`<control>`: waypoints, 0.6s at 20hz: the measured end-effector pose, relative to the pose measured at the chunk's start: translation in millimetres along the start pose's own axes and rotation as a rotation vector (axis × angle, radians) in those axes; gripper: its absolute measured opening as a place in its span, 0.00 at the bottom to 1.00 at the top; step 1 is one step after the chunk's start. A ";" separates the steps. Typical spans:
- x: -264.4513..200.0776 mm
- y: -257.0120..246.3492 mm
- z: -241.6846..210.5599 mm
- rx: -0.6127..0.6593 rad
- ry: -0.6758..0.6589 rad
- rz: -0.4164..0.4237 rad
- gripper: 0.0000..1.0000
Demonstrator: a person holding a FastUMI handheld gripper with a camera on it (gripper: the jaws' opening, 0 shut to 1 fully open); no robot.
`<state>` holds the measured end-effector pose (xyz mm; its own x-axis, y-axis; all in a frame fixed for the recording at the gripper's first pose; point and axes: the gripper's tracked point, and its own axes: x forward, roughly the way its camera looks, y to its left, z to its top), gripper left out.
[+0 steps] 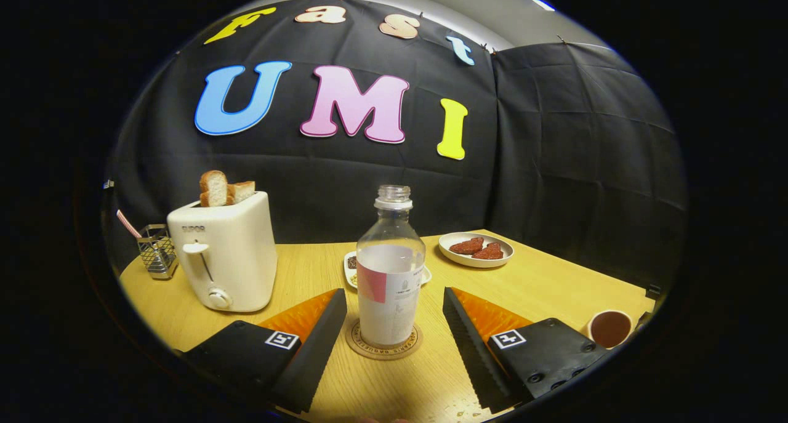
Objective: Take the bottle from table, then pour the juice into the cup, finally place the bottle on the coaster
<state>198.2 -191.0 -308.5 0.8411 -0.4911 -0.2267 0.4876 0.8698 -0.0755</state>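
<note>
the wooden surface [295, 269] is the biggest thing in front of me, carrying a white toaster [225, 250] with bread in its slots off to my left, a plate [475, 249] of dark red pieces further back, and a small cup [609, 328] out beyond my right finger. the bottle [389, 269] stands upright on the round coaster [383, 343], just ahead of my fingers and in line with the gap between them. it is clear thin plastic with no cap, so i expect it to be light, a bit squashy and slick, easy to tip and ready to spill. i would take it by the labelled body, low to mid height, not the narrow neck. how much liquid is inside i can't really tell through the label; it may be pale and partly filled. my gripper [391, 349] is spread wide, wider than the bottle, both fingers clear of it and holding nothing. behind the bottle sits a small dish [351, 269], mostly hidden.
</note>
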 end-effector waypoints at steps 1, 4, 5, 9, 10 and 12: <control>-9.4 -1.0 3.7 -0.012 -0.005 0.007 0.97; -38.1 -1.3 19.7 -0.045 -0.029 0.046 0.97; -47.1 -1.6 23.2 -0.045 -0.034 0.060 0.97; -86.3 -3.3 32.0 -0.029 -0.029 0.084 0.97; -96.4 -3.1 33.0 -0.031 -0.025 0.091 0.97; -114.8 -0.5 38.6 -0.041 -0.027 0.108 0.97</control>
<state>110.4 -136.9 -244.9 0.8945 -0.3949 -0.2098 0.3841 0.9187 -0.0917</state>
